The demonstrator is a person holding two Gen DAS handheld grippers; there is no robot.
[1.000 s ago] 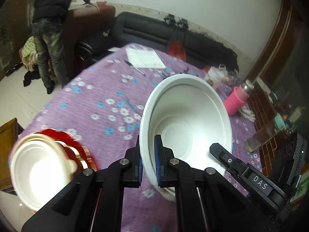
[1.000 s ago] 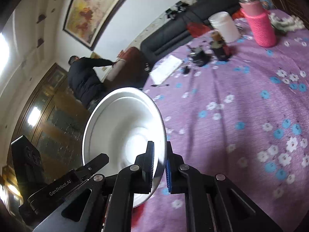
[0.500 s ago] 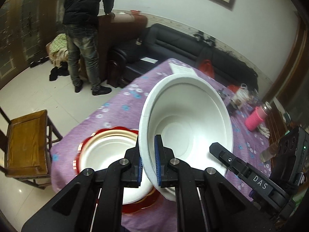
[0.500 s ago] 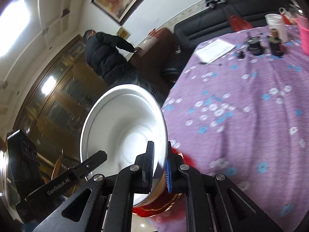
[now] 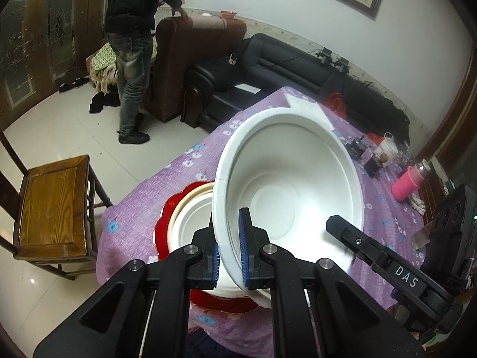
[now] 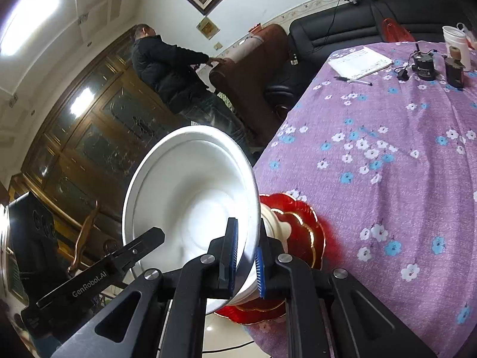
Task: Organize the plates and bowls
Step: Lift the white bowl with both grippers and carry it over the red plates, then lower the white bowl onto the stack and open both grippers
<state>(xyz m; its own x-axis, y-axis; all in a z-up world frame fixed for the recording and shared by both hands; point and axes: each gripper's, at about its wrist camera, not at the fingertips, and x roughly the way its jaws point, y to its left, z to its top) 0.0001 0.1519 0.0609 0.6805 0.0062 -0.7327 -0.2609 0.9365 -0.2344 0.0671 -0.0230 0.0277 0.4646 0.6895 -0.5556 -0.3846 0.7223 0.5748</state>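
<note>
One large white bowl (image 5: 286, 179) hangs tilted in the air, and both grippers grip its near rim. My left gripper (image 5: 228, 238) is shut on the rim's left part. My right gripper (image 6: 246, 238) is shut on the rim of the same white bowl (image 6: 190, 191) at its right part. Beneath it, at the table corner, lies a stack of red gold-edged plates (image 5: 170, 211) with a smaller white bowl (image 5: 193, 220) on top. In the right wrist view the red plates (image 6: 301, 232) and the smaller bowl (image 6: 277, 226) peek out beside the held bowl, which hides most of them.
The table wears a purple flowered cloth (image 6: 387, 119). At its far end lie a notebook (image 6: 360, 62), a pen (image 6: 354, 80), a white cup (image 6: 456, 41) and a pink bottle (image 5: 408, 182). A wooden chair (image 5: 50, 205) stands beside the corner. A person (image 5: 131, 44) stands by a brown armchair (image 5: 190, 59).
Both grippers have carried the white bowl across the table to its corner. The bowl now hangs over the red plate stack, which was off to the left before.
</note>
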